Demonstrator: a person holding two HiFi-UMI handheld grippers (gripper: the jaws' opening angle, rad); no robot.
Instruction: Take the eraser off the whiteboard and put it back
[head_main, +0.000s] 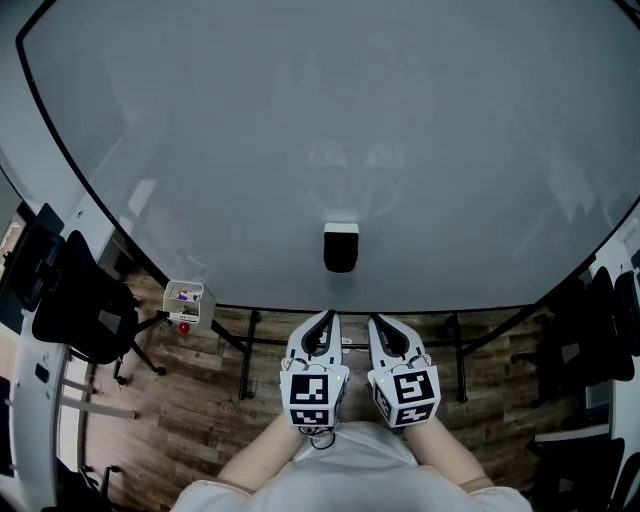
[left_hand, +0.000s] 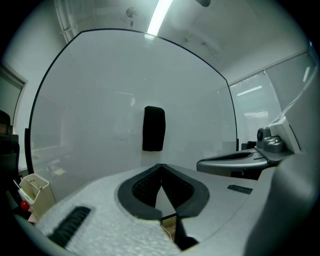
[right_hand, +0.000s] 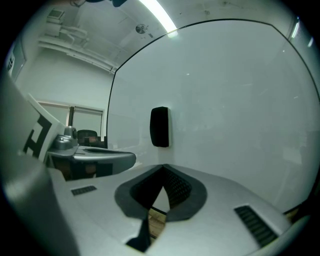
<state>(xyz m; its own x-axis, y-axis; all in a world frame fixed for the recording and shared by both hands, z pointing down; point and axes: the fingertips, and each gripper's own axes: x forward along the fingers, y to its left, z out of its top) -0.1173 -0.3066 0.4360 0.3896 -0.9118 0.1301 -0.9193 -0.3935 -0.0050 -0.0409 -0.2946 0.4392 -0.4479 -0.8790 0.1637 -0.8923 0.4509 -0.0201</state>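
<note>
No writing, number or brand can be read in any view. The only printed marks are black-and-white square code patterns on the left cube (head_main: 313, 393) of the left gripper (head_main: 325, 318) and on the right cube (head_main: 408, 390) of the right gripper (head_main: 380, 322); they show no letters or digits. A small box (head_main: 186, 300) at the lower left edge of the whiteboard (head_main: 320, 120) has a purple patch on it, too small to read.
</note>
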